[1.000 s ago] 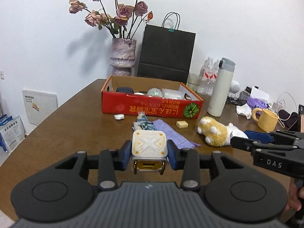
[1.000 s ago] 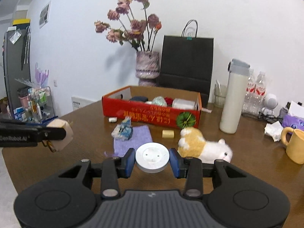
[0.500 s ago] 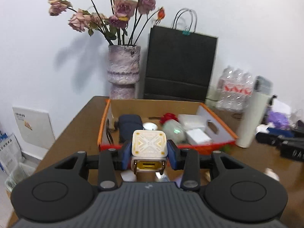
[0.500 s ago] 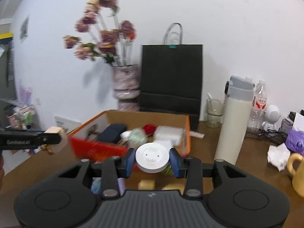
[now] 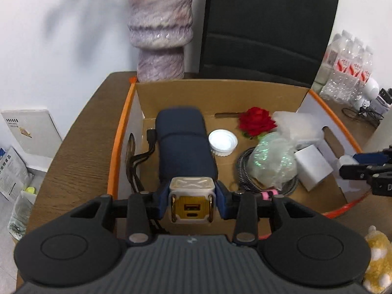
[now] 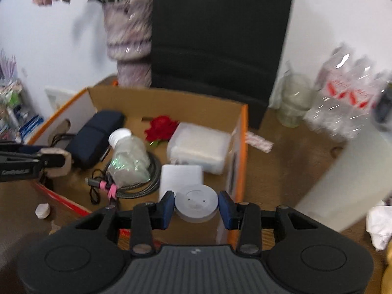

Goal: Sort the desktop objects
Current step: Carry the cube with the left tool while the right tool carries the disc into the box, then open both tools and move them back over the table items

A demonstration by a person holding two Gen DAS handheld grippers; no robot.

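Observation:
My left gripper (image 5: 191,202) is shut on a white cube charger (image 5: 191,199) with a yellow port face, held over the near left part of the orange cardboard box (image 5: 220,90). My right gripper (image 6: 196,207) is shut on a round white puck (image 6: 196,205), held over the box's near right corner (image 6: 241,127). Inside the box lie a navy case (image 5: 183,144), a white lid (image 5: 222,142), a red rose (image 5: 256,121), a shiny wrapped bundle (image 5: 272,164), a coiled cable (image 6: 144,178) and white blocks (image 5: 312,167). Each gripper shows at the other view's edge.
A purple vase (image 5: 160,27) and a black paper bag (image 5: 267,24) stand behind the box. Water bottles (image 6: 343,93), a glass jar (image 6: 294,100) and a tall white flask (image 6: 343,183) stand to the right. A plush toy (image 5: 377,257) lies near right.
Both grippers have travelled forward from above the open table to above the box, tilting downward, each still holding its object. The box's inside has come into full view.

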